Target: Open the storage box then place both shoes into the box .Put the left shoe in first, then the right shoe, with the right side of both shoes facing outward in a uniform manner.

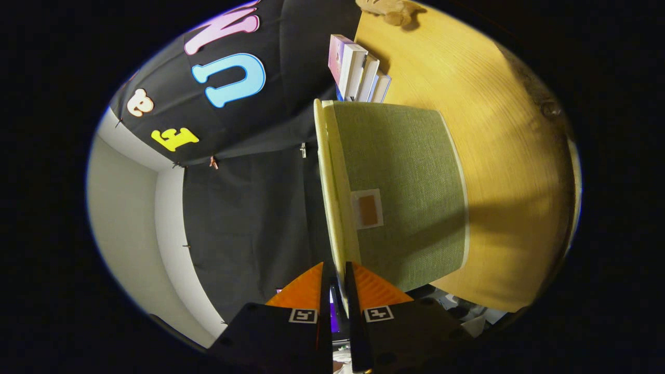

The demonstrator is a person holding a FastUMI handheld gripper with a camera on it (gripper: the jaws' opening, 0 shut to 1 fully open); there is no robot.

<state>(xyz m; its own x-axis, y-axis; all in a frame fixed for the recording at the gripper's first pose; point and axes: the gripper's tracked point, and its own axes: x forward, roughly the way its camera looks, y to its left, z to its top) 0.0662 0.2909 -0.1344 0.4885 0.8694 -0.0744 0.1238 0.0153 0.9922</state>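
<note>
Both fingers (333, 278) are clamped on the pale lid edge (328, 197) of the green storage box (410, 182), contents hidden, sitting on the bench (509, 156).

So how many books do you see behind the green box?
4, perhaps more hidden. The books stand upright in a row on the table, just beyond the box. The gripper pinches the box's lid edge.
</note>
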